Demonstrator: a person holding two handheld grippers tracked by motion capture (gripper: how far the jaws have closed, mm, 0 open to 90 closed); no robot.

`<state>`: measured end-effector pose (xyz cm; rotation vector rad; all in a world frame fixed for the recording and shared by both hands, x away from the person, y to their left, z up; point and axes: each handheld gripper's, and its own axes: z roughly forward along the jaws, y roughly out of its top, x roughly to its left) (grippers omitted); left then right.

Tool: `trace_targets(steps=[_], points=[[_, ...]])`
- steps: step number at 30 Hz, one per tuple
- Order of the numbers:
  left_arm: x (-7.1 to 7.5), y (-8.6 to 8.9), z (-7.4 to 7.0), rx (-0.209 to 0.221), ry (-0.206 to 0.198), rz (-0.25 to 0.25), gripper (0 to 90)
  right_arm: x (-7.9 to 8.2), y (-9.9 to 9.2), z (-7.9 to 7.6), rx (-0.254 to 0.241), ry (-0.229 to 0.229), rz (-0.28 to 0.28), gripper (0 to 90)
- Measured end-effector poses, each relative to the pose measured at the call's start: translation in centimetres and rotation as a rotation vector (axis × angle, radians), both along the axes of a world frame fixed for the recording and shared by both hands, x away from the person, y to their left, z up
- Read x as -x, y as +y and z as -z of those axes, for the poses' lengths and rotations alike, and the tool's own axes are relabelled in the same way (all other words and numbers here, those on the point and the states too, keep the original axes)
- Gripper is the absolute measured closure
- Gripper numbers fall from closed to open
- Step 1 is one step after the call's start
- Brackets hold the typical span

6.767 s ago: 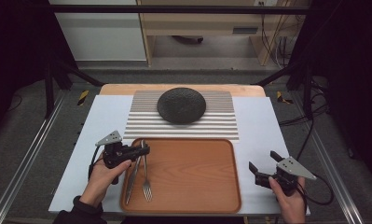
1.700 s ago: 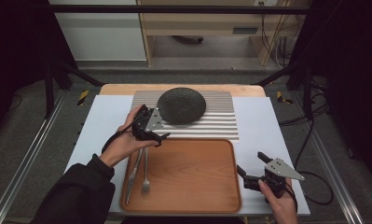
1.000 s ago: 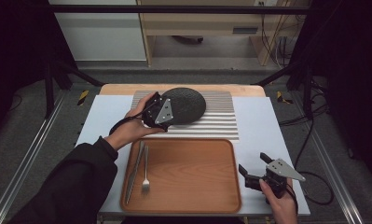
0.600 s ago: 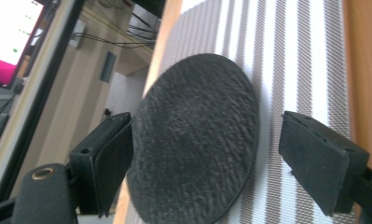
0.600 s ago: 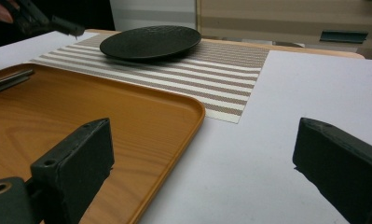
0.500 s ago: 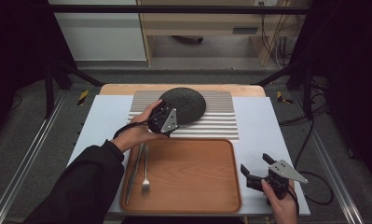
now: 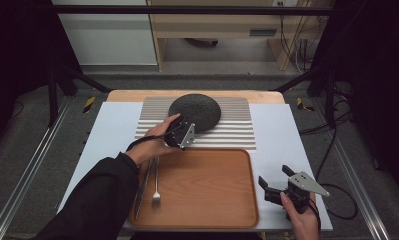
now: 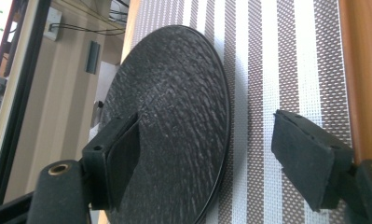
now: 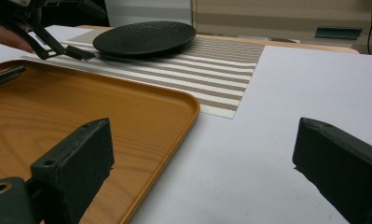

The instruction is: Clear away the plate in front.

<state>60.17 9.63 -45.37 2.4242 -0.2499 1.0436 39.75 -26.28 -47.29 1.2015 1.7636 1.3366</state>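
A dark, textured round plate (image 7: 197,111) lies on the striped placemat (image 7: 237,131). My left gripper (image 7: 185,129) is at the plate's near-left rim, turned on its side. In the left gripper view one pad overlaps the plate (image 8: 174,116) and the other pad (image 8: 309,156) hangs over the mat. The rim lies between them, and neither pad presses on it. The jaws of the left gripper (image 8: 207,140) have just been closing and stand open. My right gripper (image 7: 274,176) rests open at the table's near right corner, with nothing between the jaws of the right gripper (image 9: 211,154).
A wooden tray (image 7: 207,175) sits at the table's near side, touching the mat's near edge. A fork (image 7: 156,186) and another long utensil (image 7: 143,185) lie along the tray's left side. Behind the table stand shelves and cables.
My left hand has come down from the plate's left side to its near-left rim and the jaws have narrowed. The right hand has kept still.
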Motion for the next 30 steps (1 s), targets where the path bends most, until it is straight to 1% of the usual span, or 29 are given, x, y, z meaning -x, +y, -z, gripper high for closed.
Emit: trace_targets(steps=[7,8,14,19,24,30], points=[[-0.5,-0.2,1.0,-0.022,-0.014,-0.009,28.7,0.0,-0.1,0.1,0.001,0.006,0.011,5.3],[-0.6,-0.2,1.1,-0.019,-0.017,-0.010,29.2,0.0,-0.1,0.1,0.001,0.006,0.013,5.3],[-1.1,0.0,1.6,-0.048,-0.043,-0.006,33.8,-0.1,-0.2,0.2,0.003,0.011,0.017,5.4],[-1.4,0.0,1.9,-0.051,-0.050,-0.004,36.2,0.0,-0.2,0.3,0.001,0.012,0.024,5.3],[-1.7,-0.1,2.1,-0.060,-0.053,0.000,40.9,0.3,-0.5,0.3,0.000,0.014,0.037,5.3],[-1.9,-0.3,2.4,-0.075,-0.069,0.010,43.8,0.7,-0.9,0.3,0.001,0.019,0.049,5.4]])
